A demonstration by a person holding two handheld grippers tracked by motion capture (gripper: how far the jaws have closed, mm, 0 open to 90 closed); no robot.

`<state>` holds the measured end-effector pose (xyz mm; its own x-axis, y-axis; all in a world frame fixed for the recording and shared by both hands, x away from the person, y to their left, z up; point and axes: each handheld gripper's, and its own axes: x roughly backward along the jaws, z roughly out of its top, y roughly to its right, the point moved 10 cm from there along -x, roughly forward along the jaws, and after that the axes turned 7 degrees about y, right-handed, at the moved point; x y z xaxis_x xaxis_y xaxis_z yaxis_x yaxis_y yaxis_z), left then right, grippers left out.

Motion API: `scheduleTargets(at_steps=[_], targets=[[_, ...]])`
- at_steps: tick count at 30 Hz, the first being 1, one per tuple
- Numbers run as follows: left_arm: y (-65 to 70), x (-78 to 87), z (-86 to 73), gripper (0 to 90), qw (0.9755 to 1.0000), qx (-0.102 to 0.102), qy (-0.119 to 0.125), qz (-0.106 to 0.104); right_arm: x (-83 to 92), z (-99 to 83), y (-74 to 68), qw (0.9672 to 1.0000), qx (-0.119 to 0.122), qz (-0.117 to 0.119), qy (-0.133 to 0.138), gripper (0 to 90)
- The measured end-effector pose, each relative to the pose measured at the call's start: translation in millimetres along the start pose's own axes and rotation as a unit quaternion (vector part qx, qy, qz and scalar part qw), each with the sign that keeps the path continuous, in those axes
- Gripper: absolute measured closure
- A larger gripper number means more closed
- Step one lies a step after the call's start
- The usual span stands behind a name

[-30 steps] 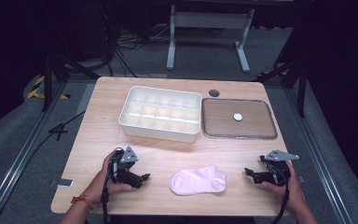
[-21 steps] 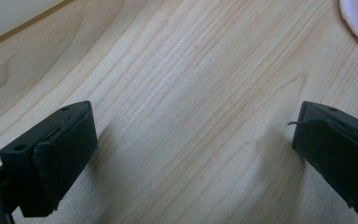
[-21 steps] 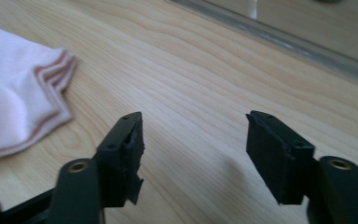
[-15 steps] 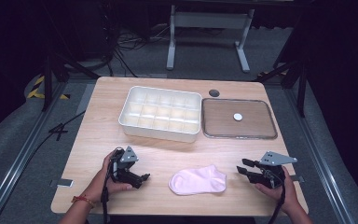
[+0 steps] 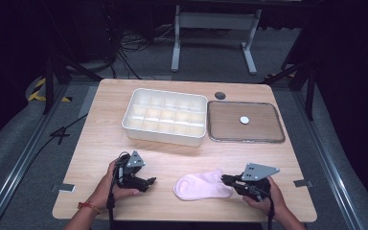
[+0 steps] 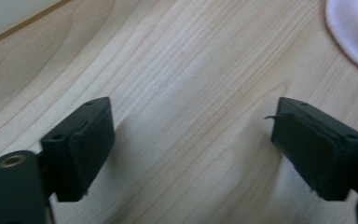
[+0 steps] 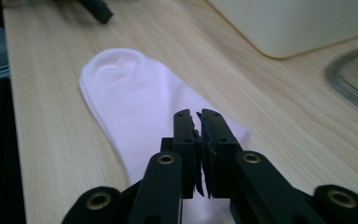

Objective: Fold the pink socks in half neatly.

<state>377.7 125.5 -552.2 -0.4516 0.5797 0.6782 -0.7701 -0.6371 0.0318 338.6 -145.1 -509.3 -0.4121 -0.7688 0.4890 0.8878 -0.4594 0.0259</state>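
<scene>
Socks like this pink sock (image 5: 202,186) lie flat near the front edge of our worktop (image 5: 100,129), between our two hands. Our right gripper (image 7: 198,122) has just been closing, and its jaws are pressed together over the sock's near end; we cannot tell if any cloth is caught between them. We think it came there to pinch that end. Our left gripper (image 6: 191,140) has closed a little but stands open over bare wood, nothing between its jaws, maybe waiting to help. Farther back sit a white box (image 5: 165,116) with many little spaces and a tray (image 5: 246,121). We see no words anywhere.
</scene>
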Motion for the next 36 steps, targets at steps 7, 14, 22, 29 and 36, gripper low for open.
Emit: scheduleTargets(at_steps=[7,14,22,29,36], targets=[[42.1,-3.7,30.2,31.6,0.997,0.005,0.05,-0.059,-27.9,-3.3,-23.4,0.9988,0.013,0.042,-0.021,89.0],[76.3,-21.6,42.6,34.3,0.9958,-0.023,0.046,-0.076,-39.3,-17.0,-28.1,0.9977,0.016,0.045,-0.047,89.3],[81.2,-35.5,43.2,37.2,0.9959,-0.036,0.03,-0.078,-41.3,-17.5,-31.0,0.9981,0.012,0.043,-0.042,89.6],[80.1,-42.7,38.8,35.4,0.9958,-0.055,0.009,-0.073,-41.6,-17.3,-32.2,0.9982,0.019,0.038,-0.043,89.6],[82.4,-41.7,39.1,42.5,0.9949,-0.063,0.005,-0.079,-41.4,-14.7,-32.5,0.998,0.034,0.025,-0.047,89.5]])
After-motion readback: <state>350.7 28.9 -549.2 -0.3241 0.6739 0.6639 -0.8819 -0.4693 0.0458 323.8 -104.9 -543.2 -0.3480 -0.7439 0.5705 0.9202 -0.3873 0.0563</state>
